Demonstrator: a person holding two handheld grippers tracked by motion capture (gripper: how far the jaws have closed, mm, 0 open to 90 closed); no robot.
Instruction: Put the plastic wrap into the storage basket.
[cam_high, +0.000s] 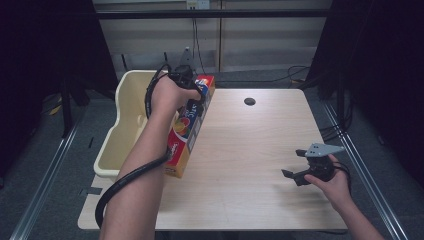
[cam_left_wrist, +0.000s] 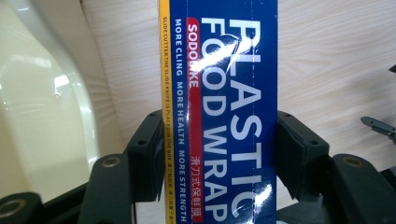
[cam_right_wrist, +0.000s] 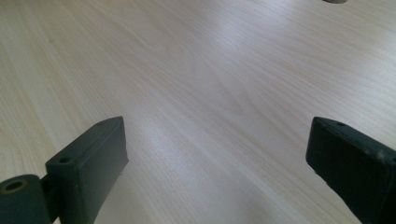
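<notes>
High view: a plastic food wrap box (cam_high: 186, 134) is held in the left gripper (cam_high: 192, 92) at the table's left edge, beside a cream tub (cam_high: 121, 125).

Seen along the left gripper's jaws in the left gripper view, the box (cam_left_wrist: 219, 107) is clamped between both black pads, its blue printed face upward, with the wooden table (cam_left_wrist: 327, 60) and the tub (cam_left_wrist: 42, 107) behind it. The right gripper (cam_high: 300, 167) is held in the right hand (cam_high: 334, 184) near the table's right edge, well apart from the box; in the right gripper view its jaws are spread wide over bare wood with nothing between them.
</notes>
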